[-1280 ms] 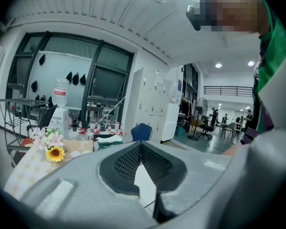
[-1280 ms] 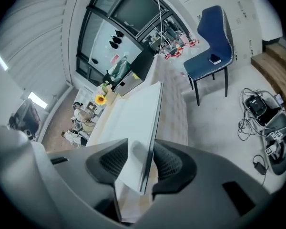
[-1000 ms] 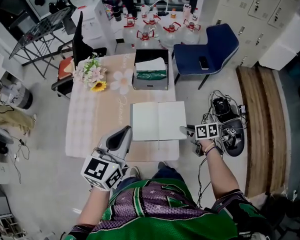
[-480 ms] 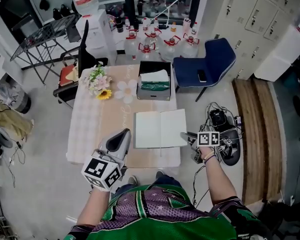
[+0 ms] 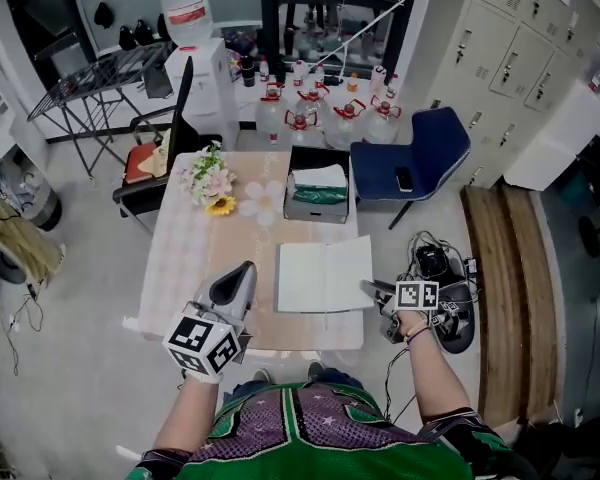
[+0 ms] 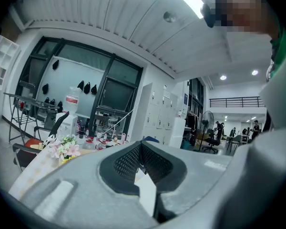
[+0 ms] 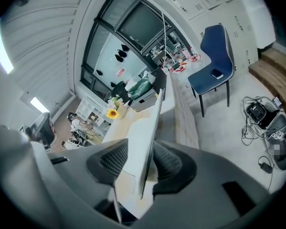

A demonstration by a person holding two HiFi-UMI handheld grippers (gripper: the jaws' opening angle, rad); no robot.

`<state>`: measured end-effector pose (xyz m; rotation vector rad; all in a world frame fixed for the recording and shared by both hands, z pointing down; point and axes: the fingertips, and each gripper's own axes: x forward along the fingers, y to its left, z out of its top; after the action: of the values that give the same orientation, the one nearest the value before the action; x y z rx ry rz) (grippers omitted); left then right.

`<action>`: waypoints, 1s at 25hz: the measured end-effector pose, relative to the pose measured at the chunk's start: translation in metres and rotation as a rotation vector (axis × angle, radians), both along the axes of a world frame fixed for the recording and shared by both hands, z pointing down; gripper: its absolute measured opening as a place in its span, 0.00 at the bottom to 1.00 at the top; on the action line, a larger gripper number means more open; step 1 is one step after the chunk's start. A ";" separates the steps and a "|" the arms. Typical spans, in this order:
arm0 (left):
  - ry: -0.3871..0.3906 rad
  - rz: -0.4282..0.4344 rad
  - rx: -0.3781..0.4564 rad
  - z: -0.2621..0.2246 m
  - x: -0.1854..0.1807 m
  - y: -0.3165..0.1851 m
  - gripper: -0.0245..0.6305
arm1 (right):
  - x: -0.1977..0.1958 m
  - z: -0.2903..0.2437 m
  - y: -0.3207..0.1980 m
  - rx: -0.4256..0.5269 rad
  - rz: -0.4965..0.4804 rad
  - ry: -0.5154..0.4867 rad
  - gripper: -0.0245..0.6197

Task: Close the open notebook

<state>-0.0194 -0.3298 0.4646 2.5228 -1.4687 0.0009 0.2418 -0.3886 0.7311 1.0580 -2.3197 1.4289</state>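
The open notebook lies flat, blank white pages up, near the front edge of the table. My right gripper is at its front right corner. In the right gripper view the notebook's right edge runs between the jaws of the right gripper. It lies against one pad, and a strip of page shows before the other, so the jaws stand open around it. My left gripper hovers over the table just left of the notebook. The left gripper is shut and holds nothing.
A dark box of white and green items stands behind the notebook, with a flower bunch to its left. A blue chair stands at the back right. Cables and a device lie on the floor by my right hand. Water bottles crowd the far side.
The head view has shifted, so the table sits lower and smaller in frame. Both grippers keep their places relative to the notebook, which has not moved.
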 end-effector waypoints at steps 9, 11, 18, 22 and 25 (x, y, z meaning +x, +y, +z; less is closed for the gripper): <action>-0.017 -0.005 0.021 -0.004 -0.015 0.004 0.06 | -0.033 -0.029 0.006 0.050 -0.046 -0.015 0.30; -0.012 0.003 0.023 -0.005 -0.015 0.005 0.06 | -0.041 -0.034 0.006 0.065 -0.063 -0.010 0.30; -0.008 0.006 0.032 -0.011 -0.025 0.008 0.06 | -0.074 -0.049 0.011 0.102 -0.127 -0.012 0.30; -0.005 0.004 0.035 -0.008 -0.032 0.008 0.06 | -0.091 -0.050 0.009 0.112 -0.150 -0.026 0.30; -0.003 -0.002 0.028 -0.006 -0.038 0.010 0.06 | -0.105 -0.051 0.012 0.108 -0.170 -0.037 0.29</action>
<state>-0.0573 -0.3198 0.4586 2.5451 -1.4825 -0.0165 0.1372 -0.3771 0.6800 0.8436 -2.4705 1.2838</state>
